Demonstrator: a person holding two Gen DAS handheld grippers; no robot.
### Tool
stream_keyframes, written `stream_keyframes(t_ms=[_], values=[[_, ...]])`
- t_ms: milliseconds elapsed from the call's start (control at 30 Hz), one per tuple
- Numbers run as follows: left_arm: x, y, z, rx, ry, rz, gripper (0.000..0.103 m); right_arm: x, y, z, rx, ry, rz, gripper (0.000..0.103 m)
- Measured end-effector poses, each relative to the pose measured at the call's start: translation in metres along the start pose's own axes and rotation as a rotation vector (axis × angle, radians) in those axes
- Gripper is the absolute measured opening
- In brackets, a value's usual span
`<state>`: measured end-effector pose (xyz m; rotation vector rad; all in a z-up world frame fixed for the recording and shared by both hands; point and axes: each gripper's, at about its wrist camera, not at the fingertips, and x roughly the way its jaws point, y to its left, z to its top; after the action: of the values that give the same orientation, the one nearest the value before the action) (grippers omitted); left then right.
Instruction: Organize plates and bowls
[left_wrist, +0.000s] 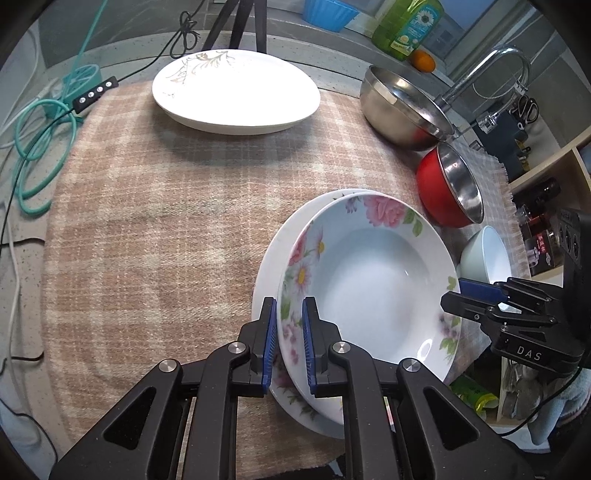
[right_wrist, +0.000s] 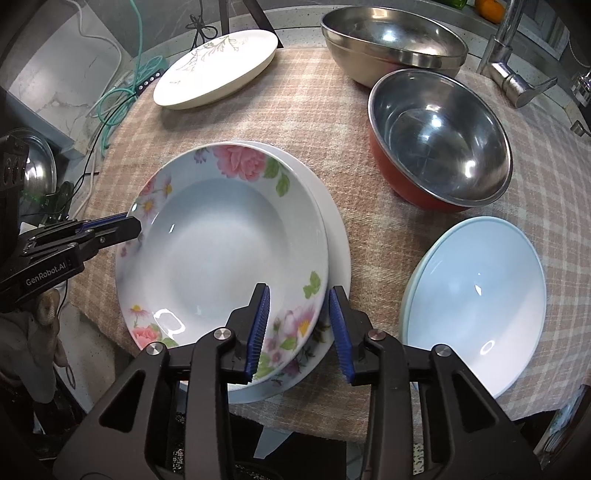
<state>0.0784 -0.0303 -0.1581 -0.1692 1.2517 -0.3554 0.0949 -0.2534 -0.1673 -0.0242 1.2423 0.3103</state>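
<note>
The checked cloth spread out ahead of both claws and carried everything. Far ahead of the left gripper, at the cloth's far edge, sat the cream plate with a sprig pattern. Far ahead of the right gripper stood the big steel bowl, and just nearer than that the red bowl with its steel lining, the two touching or close to it.

Right between the claws was the flowered plate — a deep dish with pink blooms on its rim, resting on a plain white plate that peeked out along one side. Just to the right of the right gripper lay the pale blue bowl, near the plate stack but apart from it.

The left gripper was clamped narrow on the flowered plate's rim, one blue pad inside the lip, the other outside — seen from the right wrist view it bit the rim on the dish's far-left side. The right gripper straddled the near rim of the stack with its pads standing off it; daylight showed on both sides, so it gripped nothing.

Smallest of all, an orange sat far ahead and to the right of the left gripper, beside a green bottle.
</note>
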Motion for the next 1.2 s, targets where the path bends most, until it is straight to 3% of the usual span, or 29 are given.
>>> stream_keyframes(t_ms=[133, 633, 700, 933, 1067, 1200], values=[[-0.001, 0.002, 0.001, -0.005, 0.002, -0.012, 0.011, -0.005, -0.003, 0.002, 0.017, -0.019, -0.003, 0.044], [-0.033, 0.031, 0.020, -0.057, -0.091, -0.036, 0.014, -0.038, 0.017, 0.033, 0.016, -0.147, 0.109, 0.051], [-0.038, 0.039, 0.026, -0.066, -0.107, -0.036, 0.014, -0.040, 0.022, 0.040, 0.013, -0.167, 0.125, 0.060], [-0.054, 0.071, 0.057, -0.082, -0.171, 0.001, 0.014, -0.055, 0.043, 0.064, -0.013, -0.288, 0.172, 0.069], [-0.059, 0.092, 0.081, -0.095, -0.198, 0.011, 0.014, -0.054, 0.052, 0.082, -0.011, -0.307, 0.187, 0.080], [-0.056, 0.106, 0.102, -0.102, -0.209, 0.017, 0.014, -0.048, 0.056, 0.100, -0.001, -0.338, 0.135, 0.084]])
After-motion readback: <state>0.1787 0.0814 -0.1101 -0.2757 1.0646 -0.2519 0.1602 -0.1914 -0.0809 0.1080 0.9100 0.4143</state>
